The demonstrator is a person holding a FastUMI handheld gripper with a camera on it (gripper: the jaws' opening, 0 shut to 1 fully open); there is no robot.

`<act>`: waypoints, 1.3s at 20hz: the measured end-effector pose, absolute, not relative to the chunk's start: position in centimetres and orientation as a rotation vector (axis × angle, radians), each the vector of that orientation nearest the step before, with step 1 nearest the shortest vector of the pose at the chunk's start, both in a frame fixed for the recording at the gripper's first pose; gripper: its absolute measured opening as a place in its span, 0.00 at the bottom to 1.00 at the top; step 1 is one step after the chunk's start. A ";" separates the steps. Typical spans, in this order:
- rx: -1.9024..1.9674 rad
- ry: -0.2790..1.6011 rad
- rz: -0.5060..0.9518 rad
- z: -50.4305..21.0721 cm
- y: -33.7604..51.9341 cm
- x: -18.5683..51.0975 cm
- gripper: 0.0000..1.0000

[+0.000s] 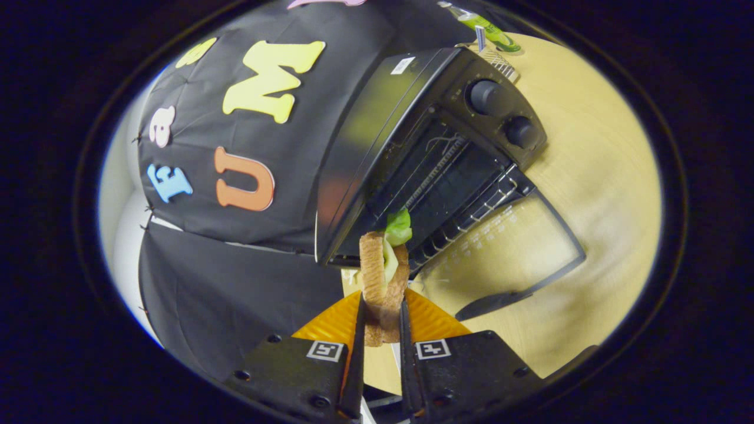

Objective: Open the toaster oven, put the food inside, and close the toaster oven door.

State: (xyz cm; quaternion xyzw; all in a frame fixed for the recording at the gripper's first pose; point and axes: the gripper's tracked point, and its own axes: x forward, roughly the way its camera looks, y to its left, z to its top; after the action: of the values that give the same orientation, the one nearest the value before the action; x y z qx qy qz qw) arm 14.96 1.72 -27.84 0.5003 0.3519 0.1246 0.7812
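Between your gripper (383, 315) fingers: a toasted-bread sandwich with a green lettuce leaf (384, 277), pinched on both sides, jaws closed narrow on it. Just ahead, the black metal toaster oven (412, 147) stands on the pale wooden table (595, 194), its glass door (518, 259) dropped flat, wire rack (471, 221) showing. Door is open; you're on the loading step, sandwich near the cavity's mouth, seemingly not yet over the rack, though the fisheye bends things. Next: carry it forward above the door, settle it on the rack, release, back out, lift the door.
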 end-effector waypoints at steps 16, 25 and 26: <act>1.284 0.467 0.091 -33.0 -0.2 26.6 0.33; 1.014 0.569 0.137 -33.3 3.7 27.2 0.74; 0.969 0.579 0.140 -33.5 3.7 26.6 0.76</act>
State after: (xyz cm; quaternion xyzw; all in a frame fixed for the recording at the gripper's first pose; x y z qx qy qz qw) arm 26.62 3.72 -33.54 0.4587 0.2742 0.0661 0.8426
